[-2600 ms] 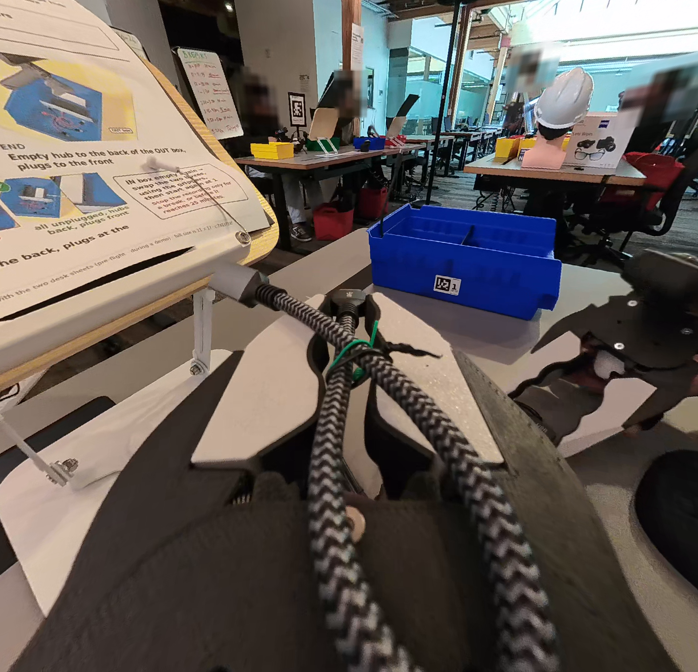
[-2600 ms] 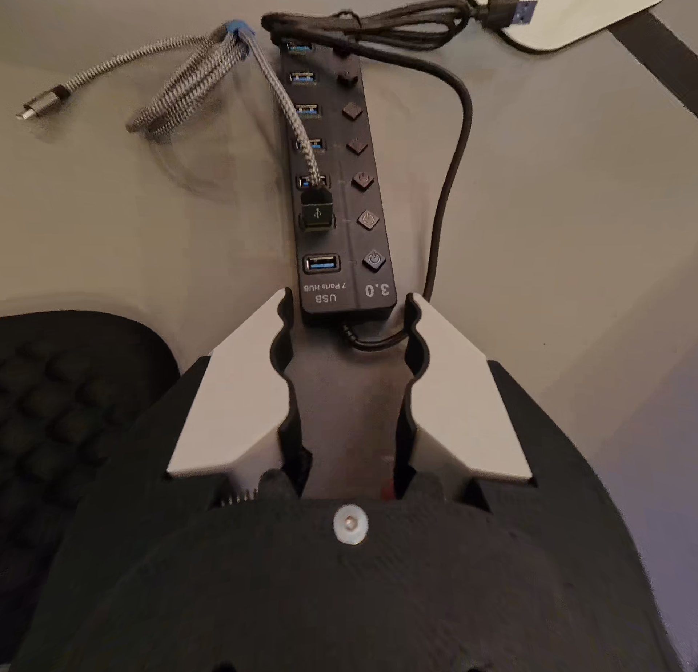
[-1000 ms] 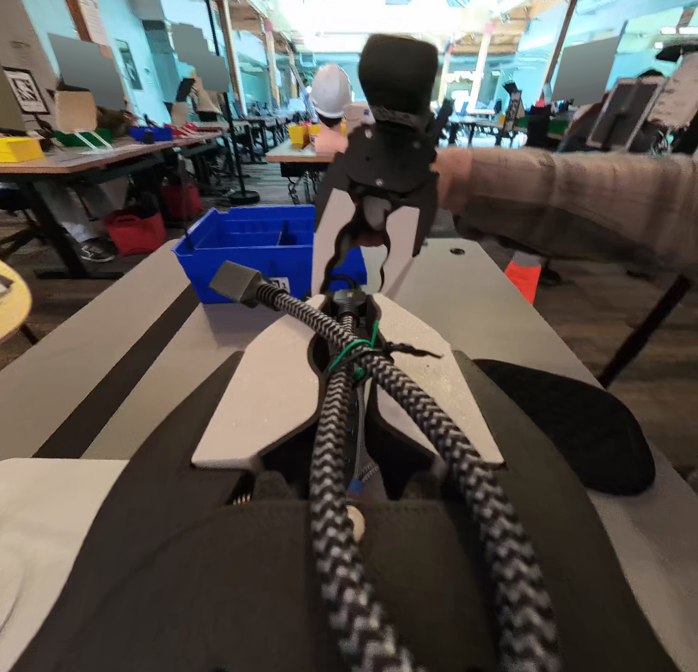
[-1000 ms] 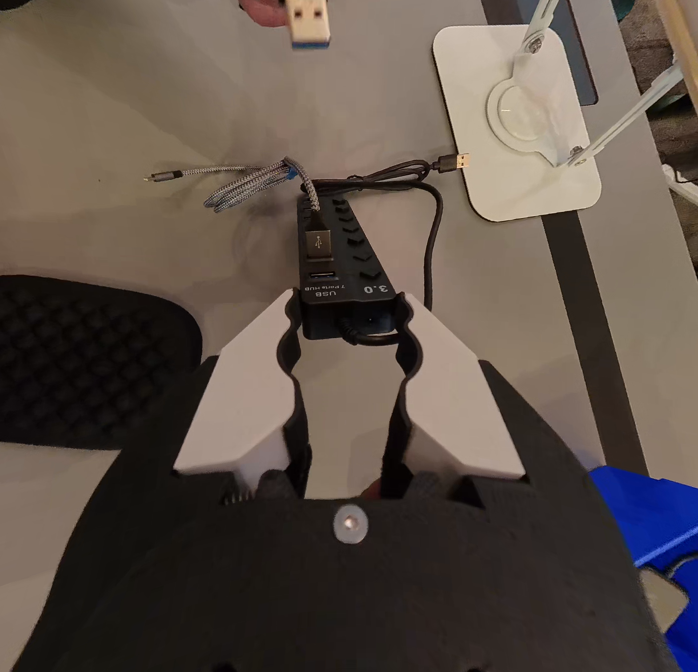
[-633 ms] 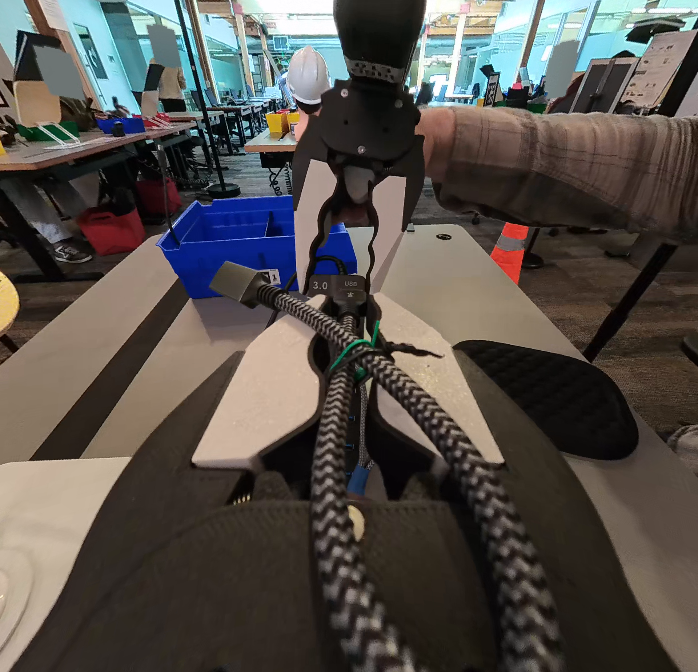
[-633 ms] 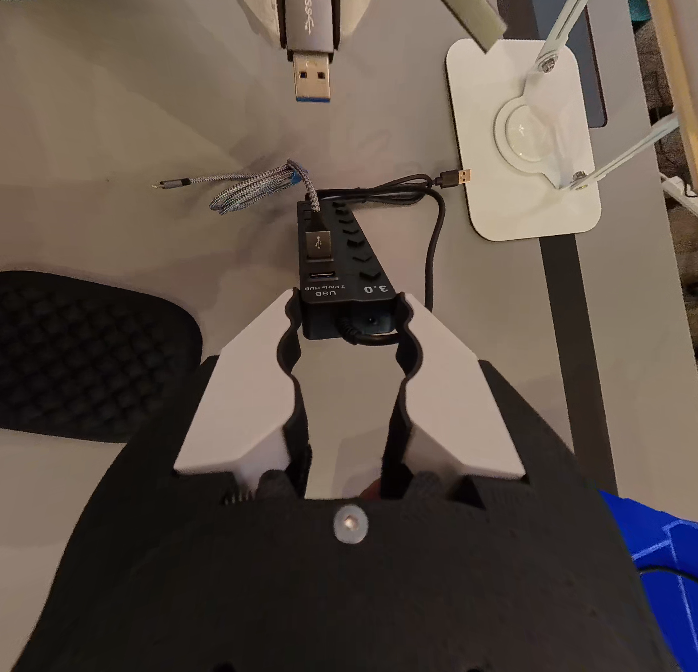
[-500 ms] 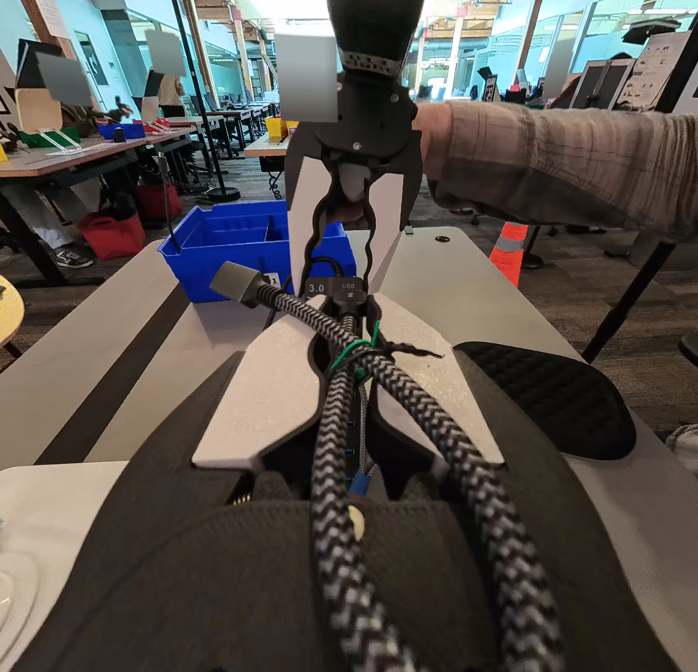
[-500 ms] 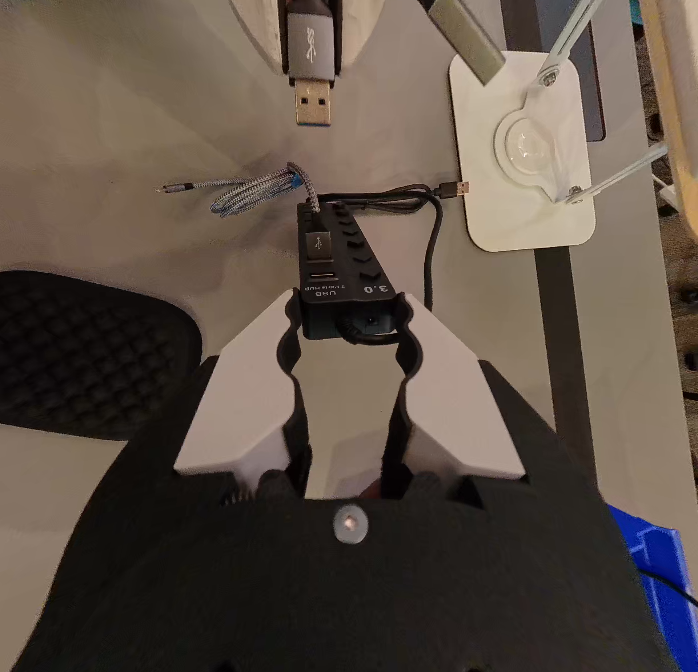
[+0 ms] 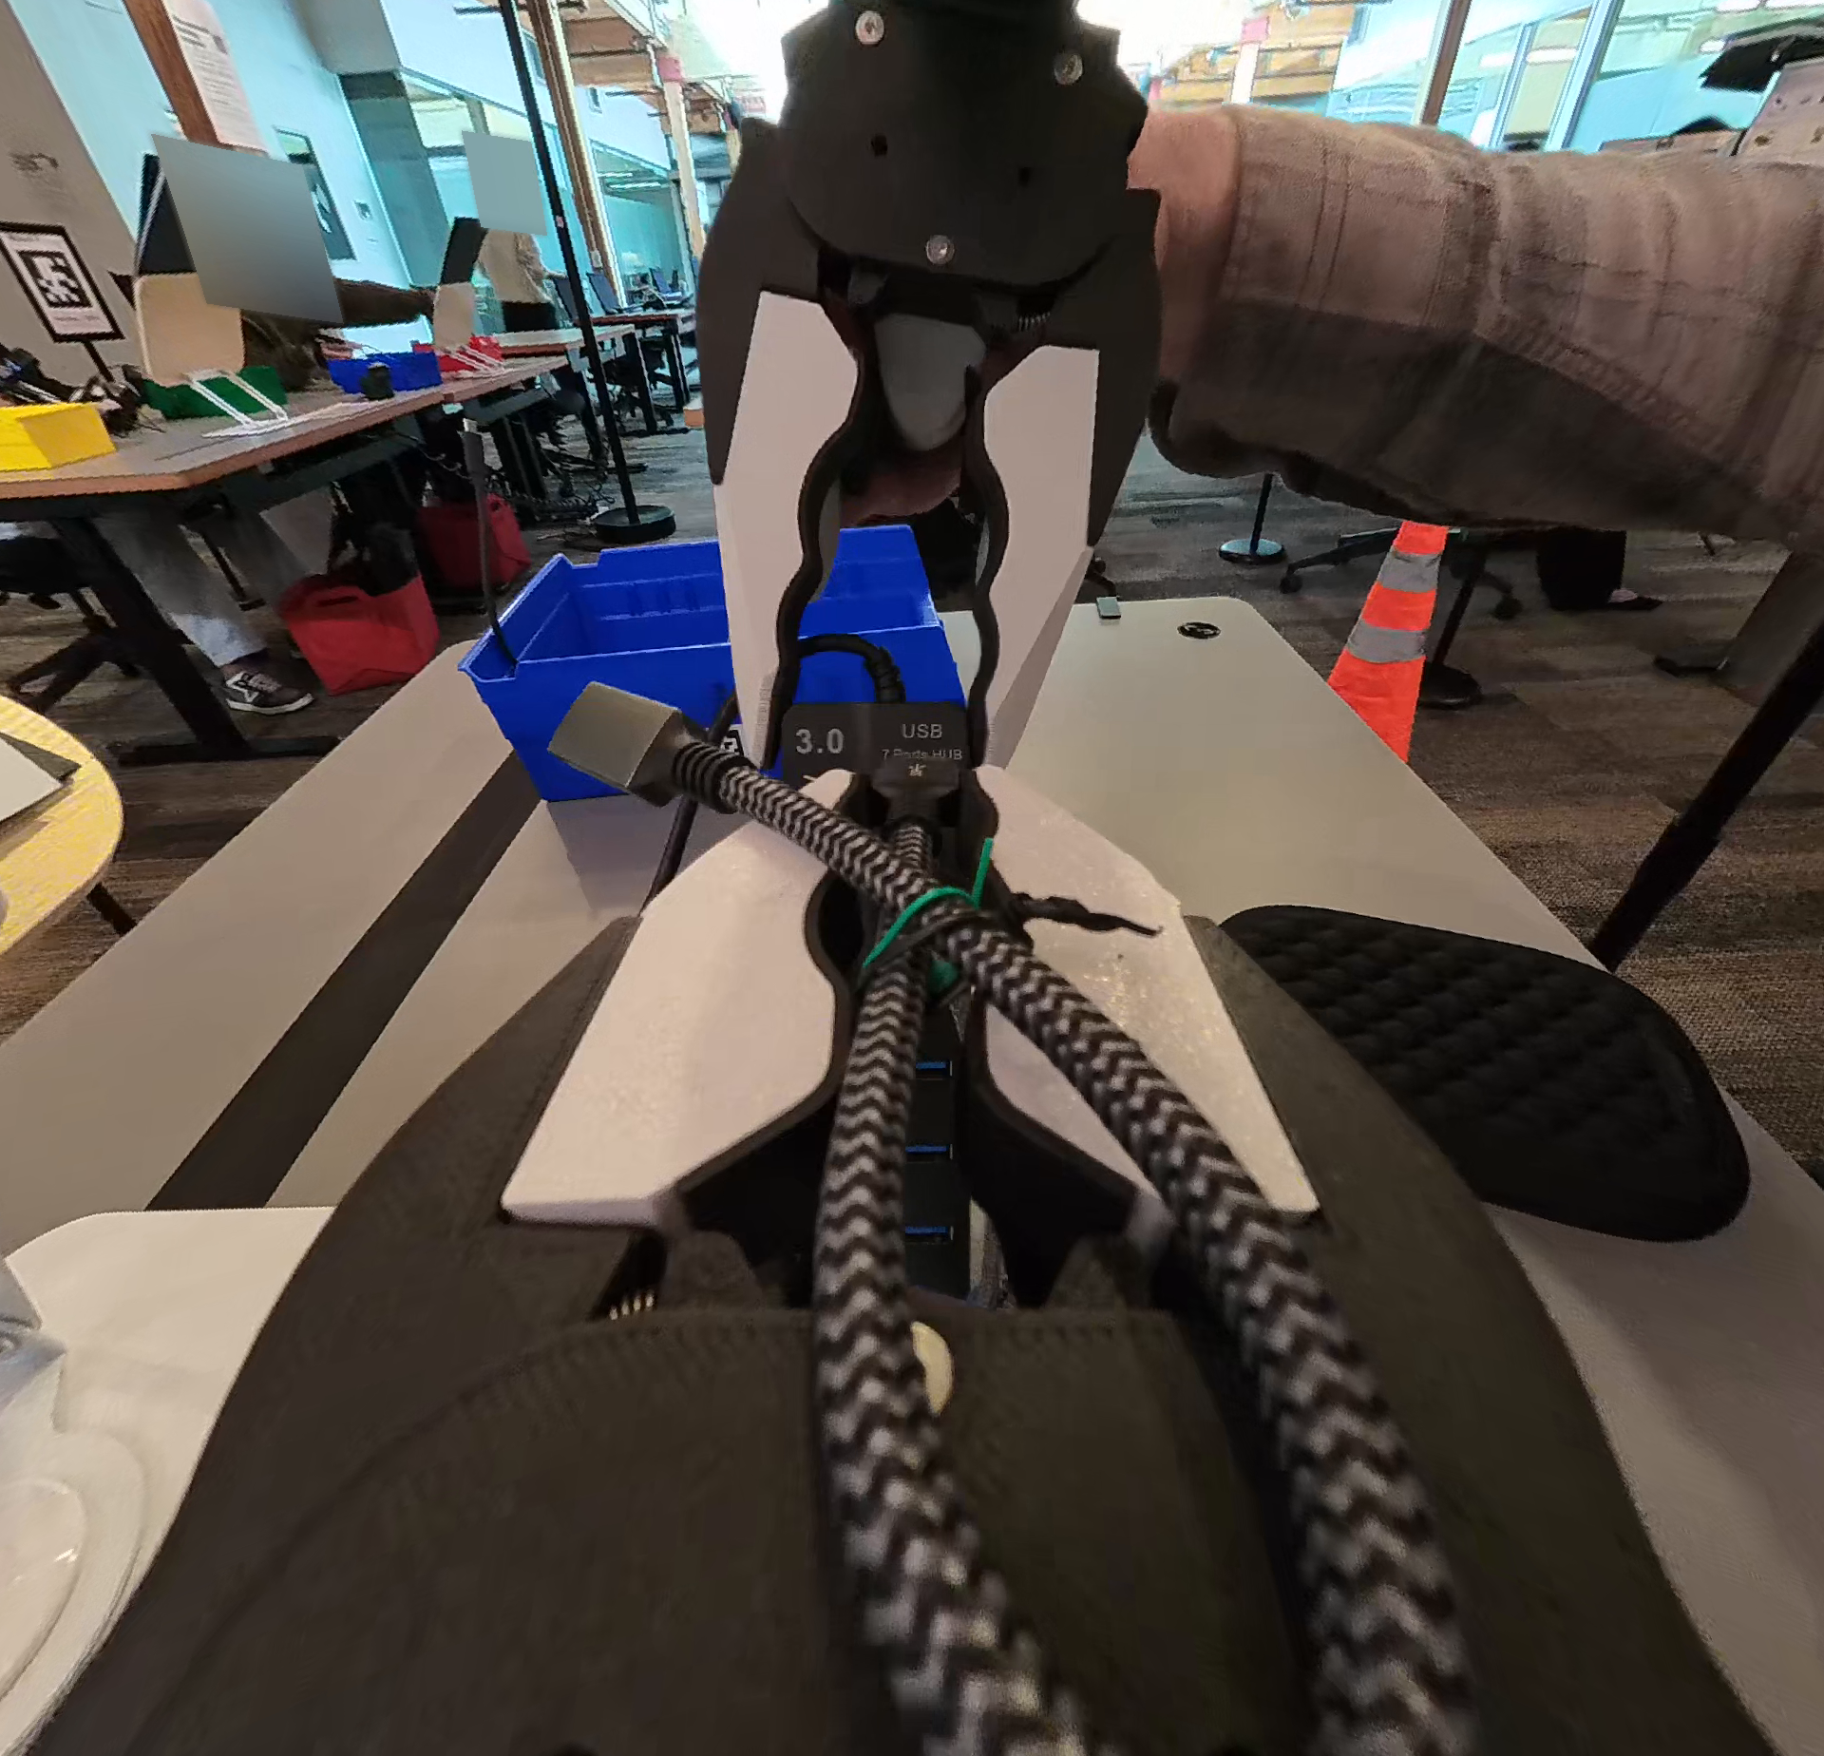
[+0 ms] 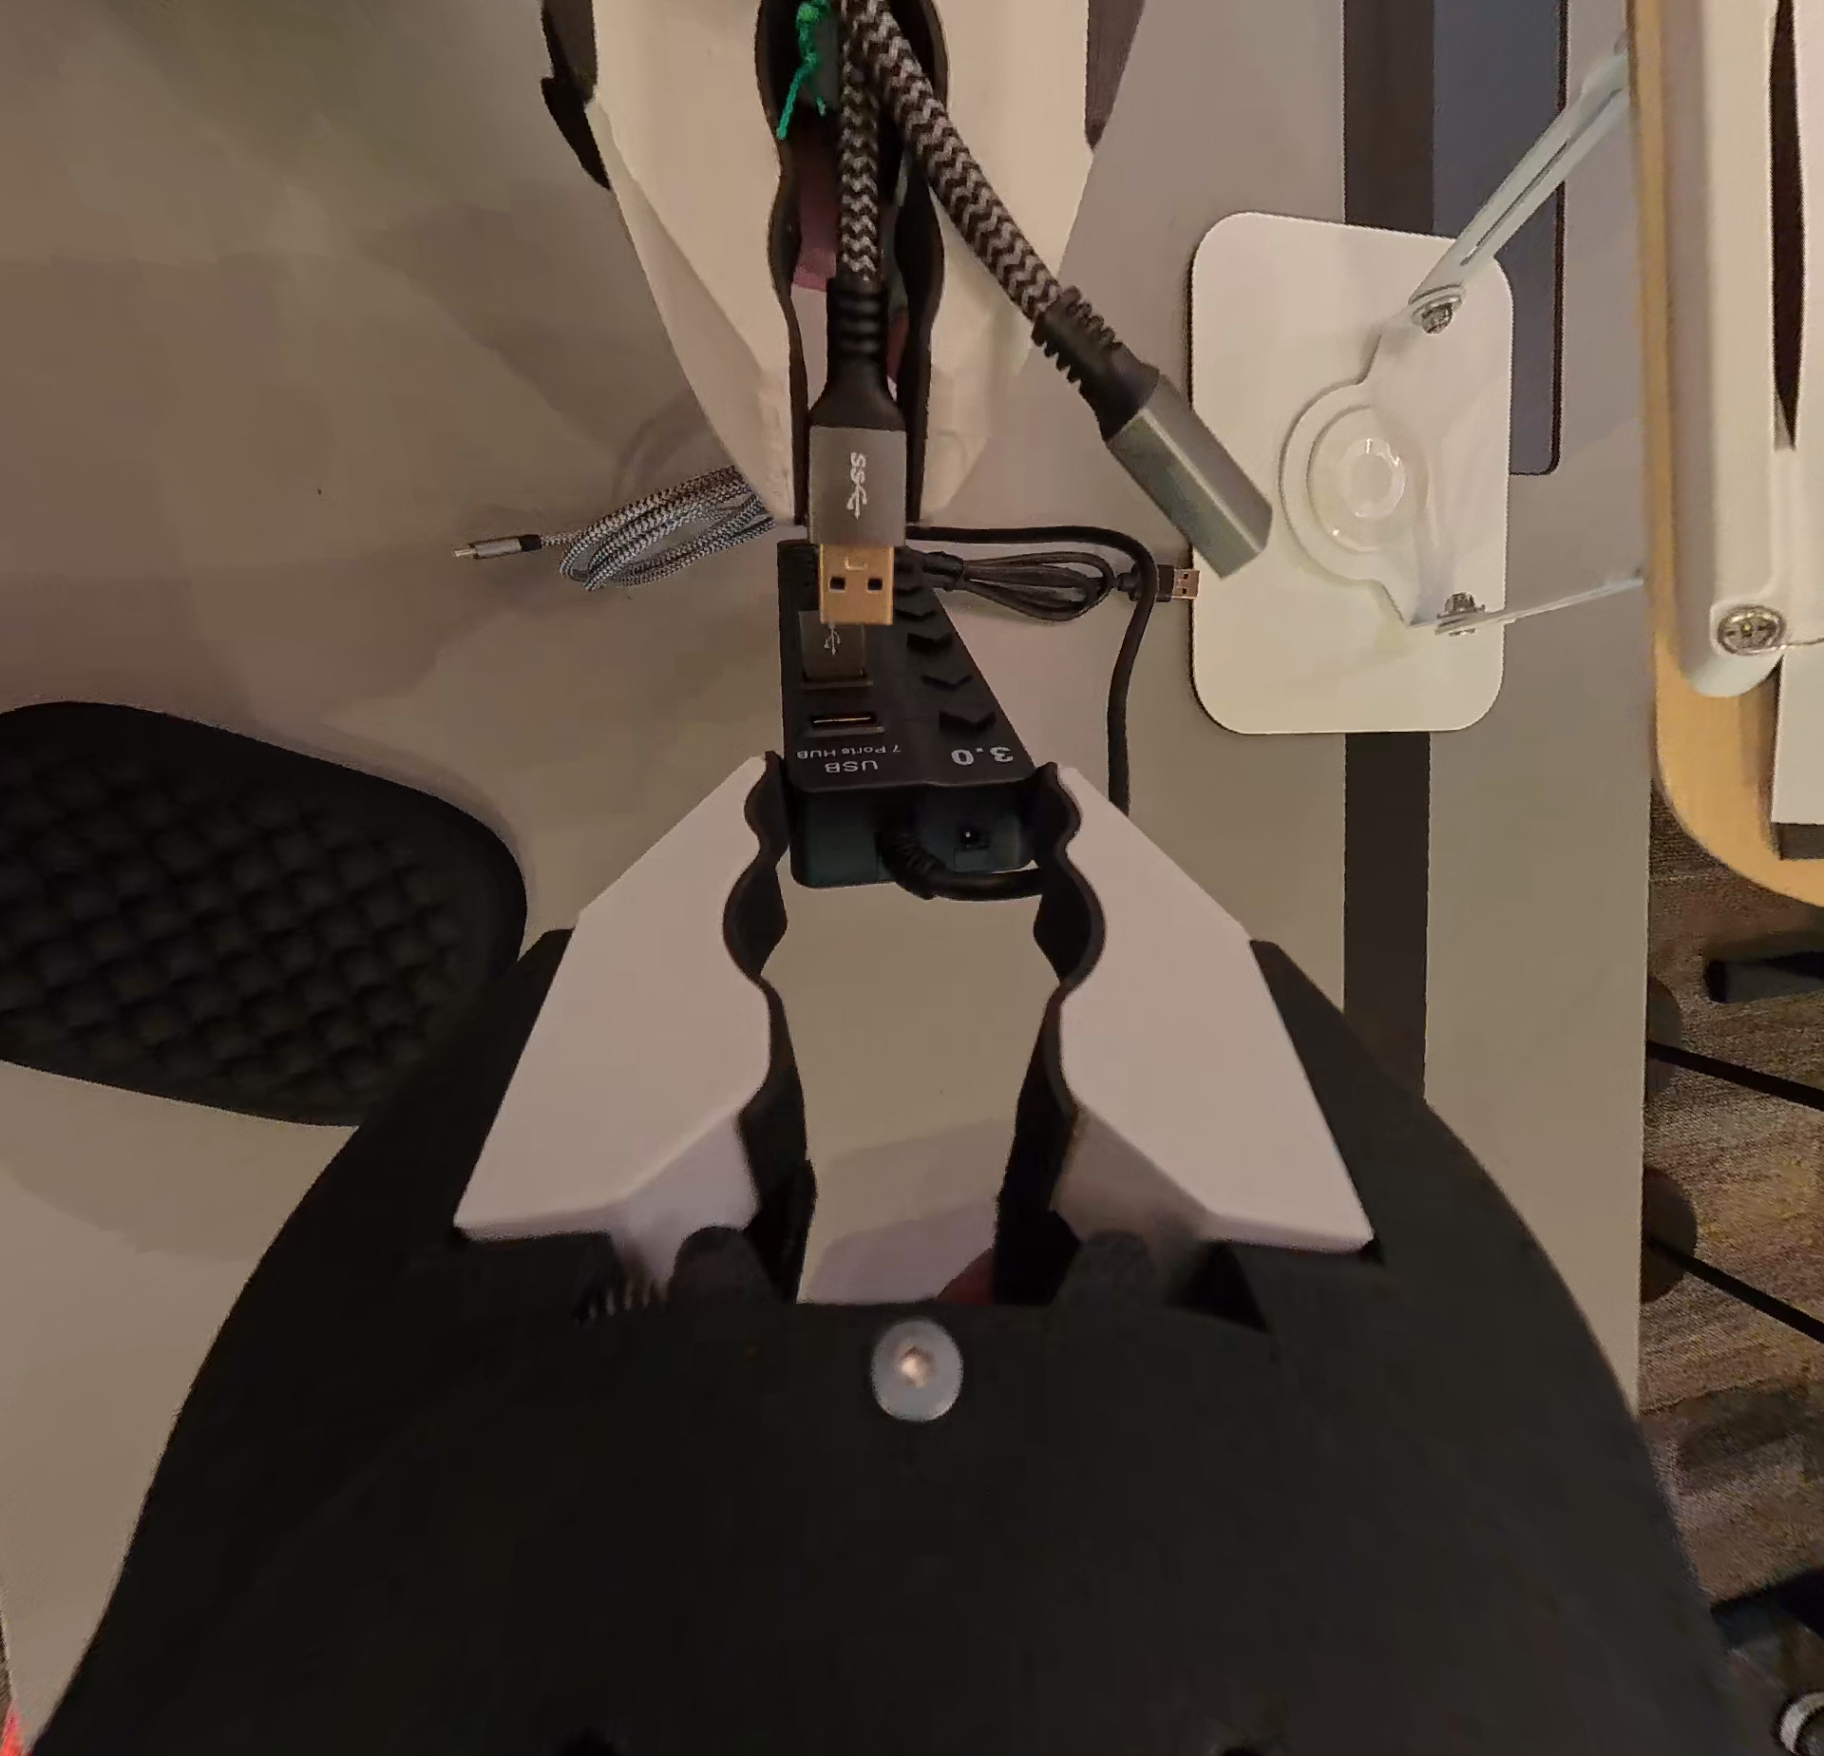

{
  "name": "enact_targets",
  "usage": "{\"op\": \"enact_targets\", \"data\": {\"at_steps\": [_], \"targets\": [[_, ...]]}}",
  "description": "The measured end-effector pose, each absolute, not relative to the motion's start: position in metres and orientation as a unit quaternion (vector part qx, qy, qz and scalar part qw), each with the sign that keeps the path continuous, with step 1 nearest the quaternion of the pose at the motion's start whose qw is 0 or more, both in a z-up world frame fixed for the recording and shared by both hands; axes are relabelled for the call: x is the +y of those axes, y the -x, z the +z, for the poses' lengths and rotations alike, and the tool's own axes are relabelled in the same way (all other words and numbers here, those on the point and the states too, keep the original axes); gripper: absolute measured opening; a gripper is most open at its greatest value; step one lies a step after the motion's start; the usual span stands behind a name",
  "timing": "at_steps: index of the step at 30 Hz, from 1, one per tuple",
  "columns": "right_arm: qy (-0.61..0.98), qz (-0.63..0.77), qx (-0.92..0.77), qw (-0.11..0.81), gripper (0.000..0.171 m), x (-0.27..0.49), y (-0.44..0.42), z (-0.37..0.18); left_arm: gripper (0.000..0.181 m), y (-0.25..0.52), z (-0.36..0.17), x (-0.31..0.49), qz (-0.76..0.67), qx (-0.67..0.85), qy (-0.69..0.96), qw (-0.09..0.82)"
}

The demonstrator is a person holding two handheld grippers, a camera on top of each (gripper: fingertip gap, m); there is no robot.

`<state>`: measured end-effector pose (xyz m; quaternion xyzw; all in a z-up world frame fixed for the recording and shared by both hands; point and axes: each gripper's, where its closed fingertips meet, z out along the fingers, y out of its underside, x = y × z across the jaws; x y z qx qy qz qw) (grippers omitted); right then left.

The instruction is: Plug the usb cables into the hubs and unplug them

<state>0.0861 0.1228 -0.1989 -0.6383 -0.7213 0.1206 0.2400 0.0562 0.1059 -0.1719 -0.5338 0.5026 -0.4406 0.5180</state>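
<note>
- Black seven-port USB hub [image 10: 893, 711] flat on the grey table [image 10: 296, 326], near end clamped between the white fingertips of the right gripper [image 10: 913, 800], jaws pressed to its two sides.
- Braided black-and-white USB cable [image 10: 859, 178] pinched in the closed left gripper [image 10: 854, 484] at the far side, grey USB-A plug [image 10: 857, 514] poking out, gold tip just above the hub's port row, not yet seated.
- Second grey connector [image 10: 1179, 489] of the same cable dangling free to the right, green tie [image 9: 928, 909] bundling the strands.
- Another black plug [image 10: 834, 647] already sitting in a port, next to an empty port nearer the right gripper.
- Thin grey braided cable [image 10: 632, 529] coiled on the table left of the hub; hub's own black lead [image 10: 1120, 662] looping to the right.
- White stand base [image 10: 1263, 662] right of the hub, black textured pad [image 10: 227, 909] at near left.
- Blue bin [image 9: 632, 642] beyond the grippers in the left wrist view, with a plaid sleeve [image 9: 1481, 326] reaching in from the right.
</note>
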Motion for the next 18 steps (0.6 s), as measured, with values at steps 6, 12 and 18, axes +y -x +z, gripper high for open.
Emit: {"op": "enact_targets", "data": {"at_steps": [6,12,18], "targets": [[0.634,0.116,-0.728,0.235,0.048,0.122,-0.080,-0.194,0.017,-0.055,-0.173,0.106,-0.432,0.511,0.534,0.516],[0.632,0.116,-0.731,0.230,0.048,0.121,-0.076,-0.194,0.017,-0.059,-0.181,0.106,-0.413,0.521,0.539,0.517],[0.633,0.115,-0.731,0.229,0.048,0.123,-0.075,-0.193,0.017,-0.061,-0.183,0.108,-0.411,0.518,0.547,0.512]]}}
